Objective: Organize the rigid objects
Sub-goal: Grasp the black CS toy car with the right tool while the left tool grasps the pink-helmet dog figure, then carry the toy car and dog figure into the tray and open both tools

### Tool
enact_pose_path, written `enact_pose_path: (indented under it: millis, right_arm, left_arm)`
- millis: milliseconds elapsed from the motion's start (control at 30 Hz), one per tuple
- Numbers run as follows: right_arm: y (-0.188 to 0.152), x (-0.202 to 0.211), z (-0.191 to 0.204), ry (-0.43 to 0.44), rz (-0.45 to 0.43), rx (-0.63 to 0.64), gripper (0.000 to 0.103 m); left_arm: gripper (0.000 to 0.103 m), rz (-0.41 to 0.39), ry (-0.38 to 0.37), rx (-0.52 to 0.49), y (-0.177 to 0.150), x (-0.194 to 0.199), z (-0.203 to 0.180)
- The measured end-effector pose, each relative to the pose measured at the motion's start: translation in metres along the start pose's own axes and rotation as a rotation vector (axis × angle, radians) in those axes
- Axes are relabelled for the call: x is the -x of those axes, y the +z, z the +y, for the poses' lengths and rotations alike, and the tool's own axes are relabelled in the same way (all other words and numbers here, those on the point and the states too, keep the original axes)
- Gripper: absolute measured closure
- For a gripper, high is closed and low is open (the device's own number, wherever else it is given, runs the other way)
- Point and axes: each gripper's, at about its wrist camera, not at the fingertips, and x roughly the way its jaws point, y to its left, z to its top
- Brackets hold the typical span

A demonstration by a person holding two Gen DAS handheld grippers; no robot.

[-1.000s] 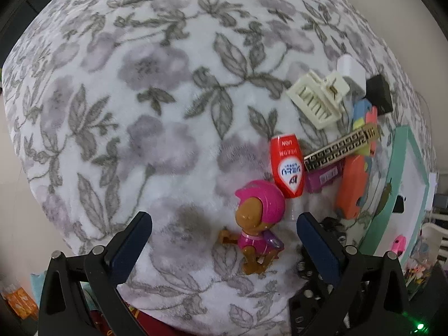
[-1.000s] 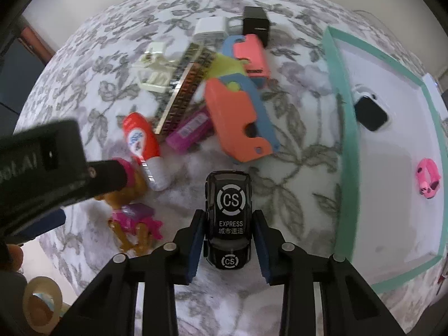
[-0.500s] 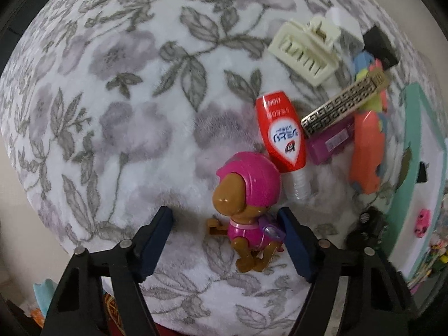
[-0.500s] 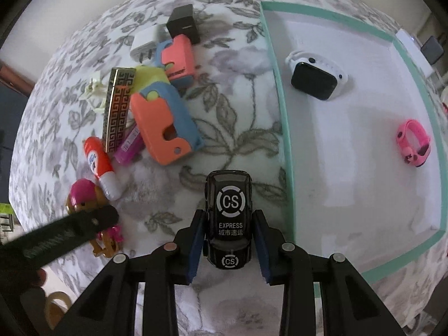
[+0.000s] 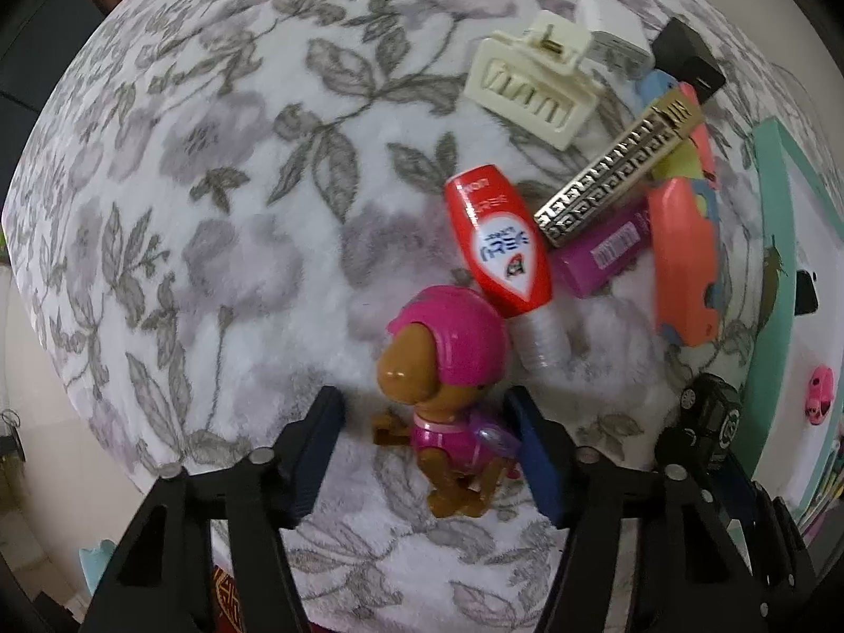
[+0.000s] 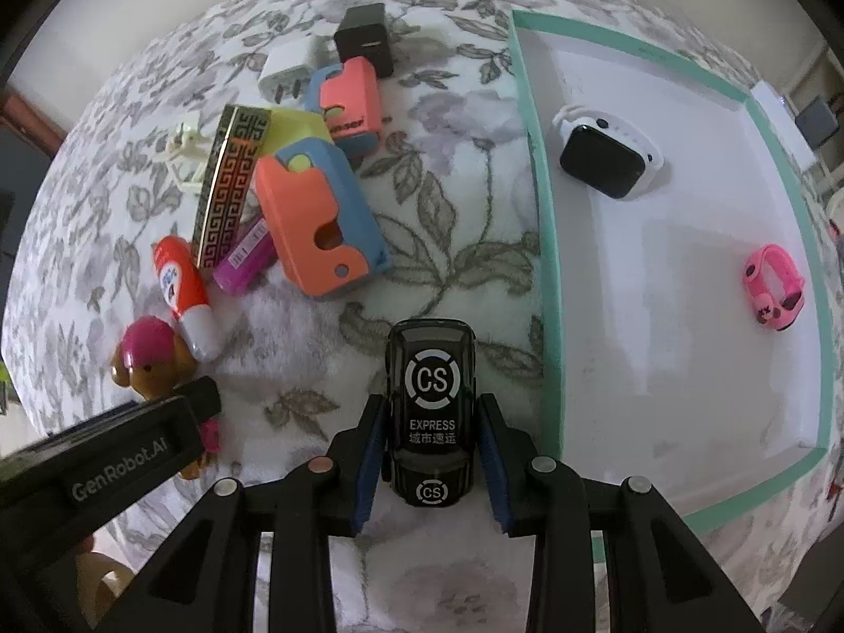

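Two fisheye views look down on a surface covered by a fuzzy grey floral cloth. In the right wrist view, the right hand-held gripper [image 6: 430, 448] at lower centre is clenched on a black toy car [image 6: 430, 406] printed with "CS EXPRESS", its blue pads pressed against the car's sides. Just to the right of the car runs the green rim of a white tray [image 6: 543, 242], which fills the right half of the frame and holds a white smartwatch [image 6: 606, 158] near its upper left and a pink wristband toy [image 6: 773, 287] at right. In the left wrist view, the left hand-held gripper [image 5: 427, 453] at lower centre is spread apart, one blue pad on each side of a brown puppy figure [image 5: 448, 385] in a pink helmet; neither pad appears to touch it. A red tube [image 5: 498, 242] with a clear cap rests against the helmet, and beyond it in the upper right lie a gold-patterned bar [image 5: 617, 179], a purple box [image 5: 606, 253], an orange case [image 5: 683, 258] and a cream hair clip [image 5: 527, 84]. The risks look like these: the puppy is rounded and lies off centre toward the right pad, so closing could twist it or squeeze it out; the pad could also nudge the tube and roll it into the pile. The car could catch on the tray's rim if carried across too low, and the two grippers sit near enough to bump.
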Motion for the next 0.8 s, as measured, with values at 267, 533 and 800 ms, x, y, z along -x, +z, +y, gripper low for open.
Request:
enact_pose_path:
  millis: [267, 533, 800]
  right_arm:
    - [-0.004, -0.001, 0.013, -0.025, -0.011, 0.041, 0.065]
    - [-0.009, 0.001, 0.02, -0.027, -0.026, 0.037, 0.067]
    - [-0.008, 0.009, 0.016, 0.047, -0.018, -0.018, 0.067]
  left_arm:
    - [0.051, -0.017, 0.011, -0.04, -0.001, 0.007, -0.022]
    - [0.051, -0.004, -0.017, -0.03, 0.0, 0.011, -0.024]
    - [0.051, -0.075, -0.082, -0.029, 0.003, 0.036, -0.018]
